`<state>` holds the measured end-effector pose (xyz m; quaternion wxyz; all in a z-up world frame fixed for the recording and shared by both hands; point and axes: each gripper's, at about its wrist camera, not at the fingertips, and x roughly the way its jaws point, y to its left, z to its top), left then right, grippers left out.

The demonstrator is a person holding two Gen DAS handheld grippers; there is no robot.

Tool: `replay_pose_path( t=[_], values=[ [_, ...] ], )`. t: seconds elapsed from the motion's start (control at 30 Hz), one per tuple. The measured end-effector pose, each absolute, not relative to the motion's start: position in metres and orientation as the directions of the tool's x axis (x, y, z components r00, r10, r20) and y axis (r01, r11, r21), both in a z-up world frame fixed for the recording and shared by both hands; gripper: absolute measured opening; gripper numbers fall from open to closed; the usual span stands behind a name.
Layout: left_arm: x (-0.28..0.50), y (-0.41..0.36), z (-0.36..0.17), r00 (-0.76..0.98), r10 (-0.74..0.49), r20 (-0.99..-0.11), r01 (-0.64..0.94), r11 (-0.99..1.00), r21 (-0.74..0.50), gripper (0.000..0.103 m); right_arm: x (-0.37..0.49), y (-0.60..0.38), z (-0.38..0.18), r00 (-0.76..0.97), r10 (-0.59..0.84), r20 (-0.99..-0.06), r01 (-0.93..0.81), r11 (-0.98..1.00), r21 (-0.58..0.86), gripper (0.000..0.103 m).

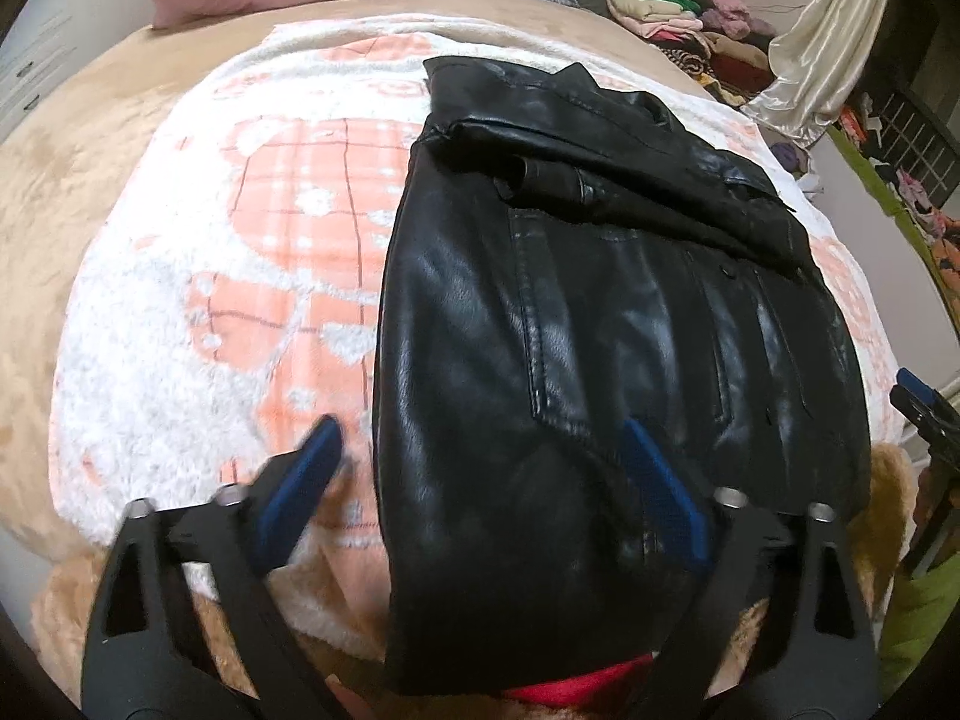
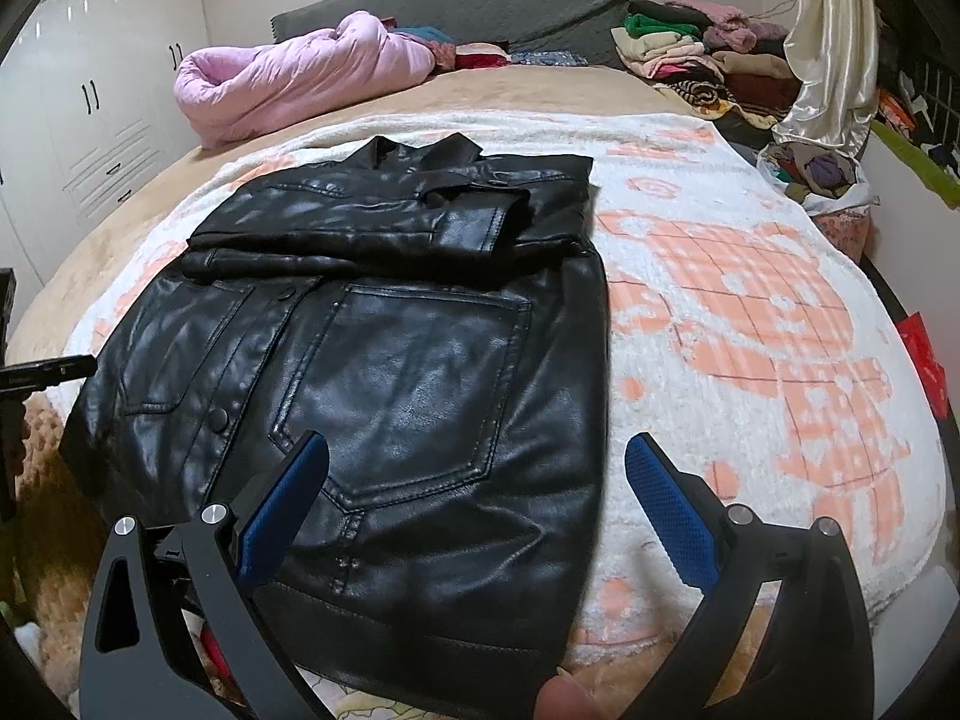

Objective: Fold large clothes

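Jacket: we see a glossy black leather jacket (image 2: 414, 372) lying flat on a fluffy white-and-peach patterned blanket (image 2: 750, 324), sleeves folded across its chest.
Left gripper (image 1: 480, 474): we hold its blue-padded jaws released, straddling the jacket's near left edge, gripping nothing.
Right gripper (image 2: 477, 498): we hold it wide apart over the hem's right corner, nothing clamped.
Beyond: a rolled pink quilt (image 2: 300, 75) and stacked folded clothes (image 2: 690, 60) sit well apart at the bed's far end.
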<state>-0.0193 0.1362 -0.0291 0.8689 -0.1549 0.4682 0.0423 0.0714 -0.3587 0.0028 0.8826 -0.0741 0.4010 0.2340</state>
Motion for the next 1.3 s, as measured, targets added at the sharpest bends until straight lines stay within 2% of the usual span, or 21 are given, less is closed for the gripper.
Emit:
replay_pose_path(
  t=[0.1, 0.13, 0.4, 0.7, 0.83, 0.93, 0.97, 1.0, 1.03, 1.1, 1.17, 1.3],
  values=[
    [-0.027, 0.14, -0.036, 0.541, -0.091, -0.836, -0.223, 0.943, -0.247, 0.057, 0.071, -0.362, 0.003, 0.566, 0.354, -0.745, -0.473, 0.879, 0.058, 0.098],
    [-0.028, 0.141, -0.038, 0.537, -0.1, -0.838, -0.225, 0.94, -0.256, 0.055, 0.07, -0.362, 0.002, 0.562, 0.354, -0.747, -0.476, 0.878, 0.058, 0.098],
    [-0.046, 0.138, -0.06, 0.492, -0.158, -0.856, -0.225, 0.927, -0.3, 0.055, 0.063, -0.368, -0.014, 0.483, 0.369, -0.794, -0.508, 0.857, 0.089, 0.098],
    [-0.05, 0.14, -0.068, 0.499, -0.165, -0.851, -0.227, 0.923, -0.312, 0.054, 0.06, -0.388, -0.038, 0.338, 0.419, -0.843, -0.49, 0.843, 0.222, 0.098],
    [-0.05, 0.141, -0.066, 0.503, -0.162, -0.849, -0.228, 0.923, -0.311, 0.042, 0.064, -0.389, -0.059, 0.247, 0.402, -0.881, -0.469, 0.846, 0.255, 0.098],
    [-0.054, 0.144, -0.063, 0.513, -0.159, -0.844, -0.234, 0.92, -0.315, 0.027, 0.062, -0.39, -0.071, 0.228, 0.405, -0.885, -0.462, 0.845, 0.268, 0.095],
    [-0.055, 0.145, -0.061, 0.519, -0.157, -0.84, -0.233, 0.92, -0.316, 0.022, 0.06, -0.389, -0.071, 0.236, 0.402, -0.885, -0.47, 0.844, 0.258, 0.087],
    [-0.056, 0.144, -0.059, 0.526, -0.153, -0.837, -0.234, 0.92, -0.315, 0.017, 0.058, -0.389, -0.069, 0.244, 0.399, -0.884, -0.485, 0.84, 0.245, 0.073],
    [-0.057, 0.144, -0.056, 0.535, -0.151, -0.831, -0.23, 0.921, -0.315, 0.015, 0.055, -0.389, -0.066, 0.256, 0.402, -0.879, -0.496, 0.835, 0.237, 0.065],
    [-0.06, 0.143, -0.048, 0.56, -0.156, -0.813, -0.22, 0.919, -0.328, 0.01, 0.053, -0.394, -0.059, 0.284, 0.418, -0.863, -0.502, 0.832, 0.238, 0.028],
    [-0.062, 0.143, -0.039, 0.584, -0.164, -0.795, -0.208, 0.916, -0.342, 0.008, 0.053, -0.401, -0.049, 0.309, 0.451, -0.837, -0.51, 0.822, 0.254, 0.019],
    [-0.061, 0.141, -0.022, 0.611, -0.169, -0.773, -0.187, 0.919, -0.348, 0.007, 0.052, -0.41, -0.025, 0.34, 0.555, -0.76, -0.528, 0.781, 0.334, 0.015]
  ],
)
